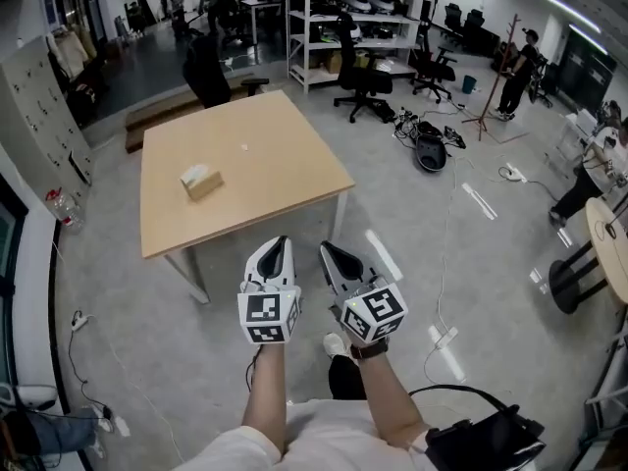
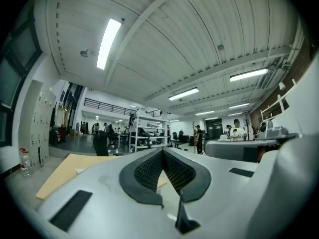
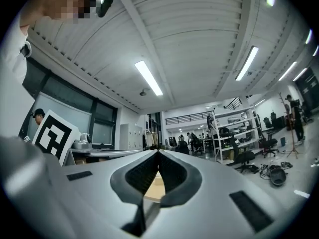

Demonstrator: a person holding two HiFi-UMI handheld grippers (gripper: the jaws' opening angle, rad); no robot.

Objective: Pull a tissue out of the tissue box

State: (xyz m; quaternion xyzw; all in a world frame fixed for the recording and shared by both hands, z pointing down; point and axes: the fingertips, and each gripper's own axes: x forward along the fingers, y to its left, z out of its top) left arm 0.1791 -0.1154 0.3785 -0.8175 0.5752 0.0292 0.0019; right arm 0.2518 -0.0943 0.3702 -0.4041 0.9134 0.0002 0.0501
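Observation:
A tan tissue box [image 1: 200, 181] with a white tissue showing at its top sits on a light wooden table [image 1: 275, 145], left of the table's middle. Both grippers are held level above the floor, short of the table's near edge. My left gripper [image 1: 280, 242] has its jaw tips touching, with nothing between them. My right gripper [image 1: 325, 249] beside it is shut and empty too. In the left gripper view the jaw tips of the left gripper [image 2: 162, 150] meet with the table [image 2: 65, 171] behind them. The right gripper [image 3: 158, 153] shows the same in its own view.
A small white scrap [image 1: 244, 147] lies on the table beyond the box. Grey lockers [image 1: 39, 116] line the left wall, with a bottle [image 1: 61, 206] at their foot. Office chairs [image 1: 363, 81], shelving [image 1: 343, 18], floor cables [image 1: 446, 253] and people fill the far room. A round table [image 1: 606, 248] stands right.

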